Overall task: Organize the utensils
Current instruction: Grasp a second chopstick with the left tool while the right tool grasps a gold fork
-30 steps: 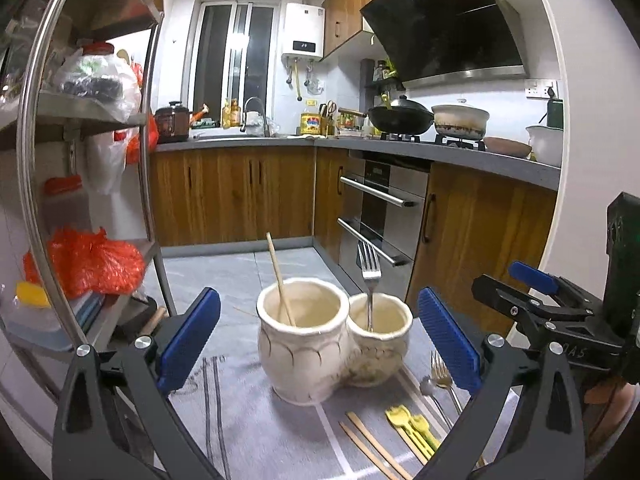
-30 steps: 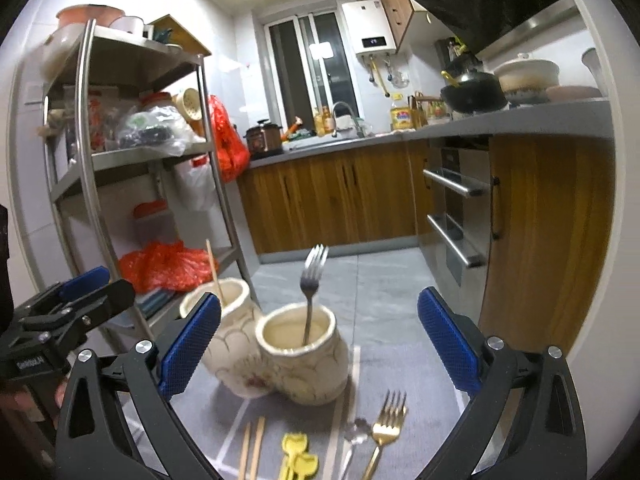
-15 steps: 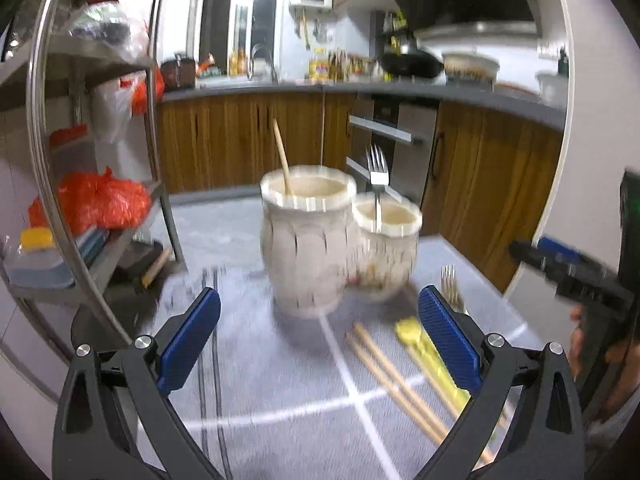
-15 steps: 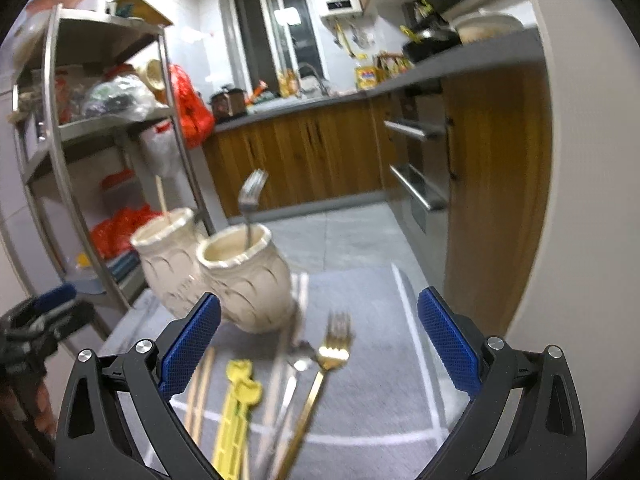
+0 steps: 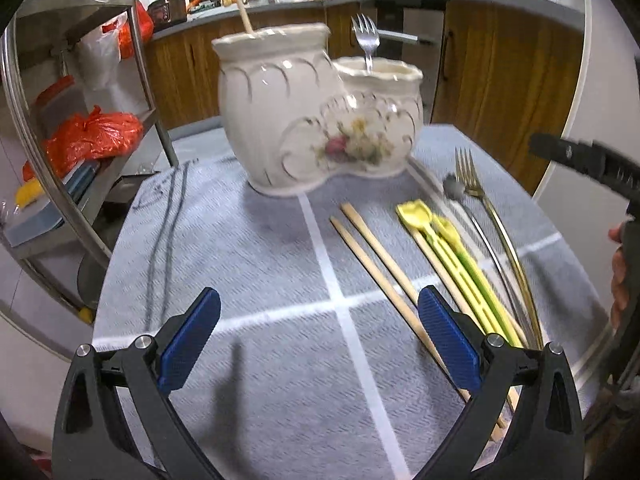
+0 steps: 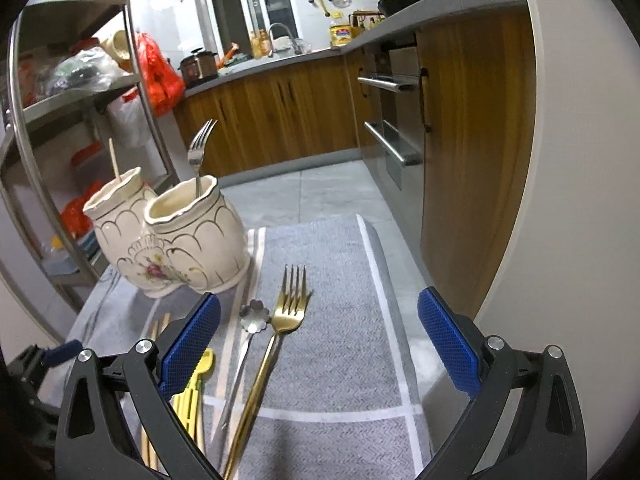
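Presently: double ceramic utensil holder (image 5: 316,116) on grey cloth (image 5: 256,280), silver fork (image 6: 198,152) upright in its smaller cup, chopstick (image 5: 245,16) in the taller, gold fork (image 6: 276,344), flower-ended spoon (image 6: 250,322), yellow utensils (image 5: 448,256) and wooden chopsticks (image 5: 380,264) lying just before the holder, left gripper (image 5: 320,344) and right gripper (image 6: 318,344) fingers spread, empty.

A two-part pot (image 5: 320,120) stands on the cloth (image 5: 260,280), with a stick (image 5: 245,16) in its left part and a fork (image 5: 366,40) in its right part. In front of it, chopsticks (image 5: 376,256) lie on the left. Next come scoops (image 5: 452,256), then a spoon (image 6: 248,332), and a second fork (image 6: 280,328) on the right.
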The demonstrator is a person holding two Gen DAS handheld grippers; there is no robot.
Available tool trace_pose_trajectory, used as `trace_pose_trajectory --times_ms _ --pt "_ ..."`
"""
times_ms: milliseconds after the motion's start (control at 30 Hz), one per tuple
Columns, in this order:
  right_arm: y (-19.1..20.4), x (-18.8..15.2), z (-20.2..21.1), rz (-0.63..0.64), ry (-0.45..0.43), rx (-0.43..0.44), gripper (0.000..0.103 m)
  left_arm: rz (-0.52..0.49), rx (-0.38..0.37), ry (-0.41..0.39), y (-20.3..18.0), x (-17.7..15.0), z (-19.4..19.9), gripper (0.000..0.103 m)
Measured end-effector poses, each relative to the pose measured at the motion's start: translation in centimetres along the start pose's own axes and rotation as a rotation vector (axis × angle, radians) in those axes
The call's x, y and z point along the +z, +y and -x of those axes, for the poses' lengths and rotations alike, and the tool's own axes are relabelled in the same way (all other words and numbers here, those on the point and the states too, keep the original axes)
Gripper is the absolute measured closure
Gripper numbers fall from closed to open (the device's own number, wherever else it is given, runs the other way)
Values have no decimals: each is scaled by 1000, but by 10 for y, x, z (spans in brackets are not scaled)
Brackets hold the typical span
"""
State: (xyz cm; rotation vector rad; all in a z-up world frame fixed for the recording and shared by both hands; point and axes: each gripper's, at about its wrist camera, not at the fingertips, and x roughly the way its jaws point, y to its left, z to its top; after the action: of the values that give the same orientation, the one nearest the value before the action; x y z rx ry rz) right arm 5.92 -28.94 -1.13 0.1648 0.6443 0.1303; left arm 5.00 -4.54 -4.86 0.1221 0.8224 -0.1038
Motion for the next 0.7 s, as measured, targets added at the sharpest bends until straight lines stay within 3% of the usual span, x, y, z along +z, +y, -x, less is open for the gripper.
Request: trace_pose_trajectory --times_ms 233,367,467,533,567,633,700 --pt "0 2 -1 16 7 -1 5 -6 58 51 -17 -4 -8 8" --pt "-7 2 -4 12 22 -42 5 7 79 66 -20 -3 -11 17" --pt "-11 1 -8 21 41 -58 5 15 57 66 -21 2 -12 36" --pt "-11 0 -11 35 61 -54 5 7 20 70 -21 5 -13 58" --pt "-9 -1 -14 52 77 -47 5 -1 0 73 -22 7 -12 65" --pt "-6 -4 -18 79 102 -32 6 -31 -25 78 -22 9 -13 91" --pt "-2 -7 -19 93 112 -17 7 -62 -44 80 -21 10 -14 91"
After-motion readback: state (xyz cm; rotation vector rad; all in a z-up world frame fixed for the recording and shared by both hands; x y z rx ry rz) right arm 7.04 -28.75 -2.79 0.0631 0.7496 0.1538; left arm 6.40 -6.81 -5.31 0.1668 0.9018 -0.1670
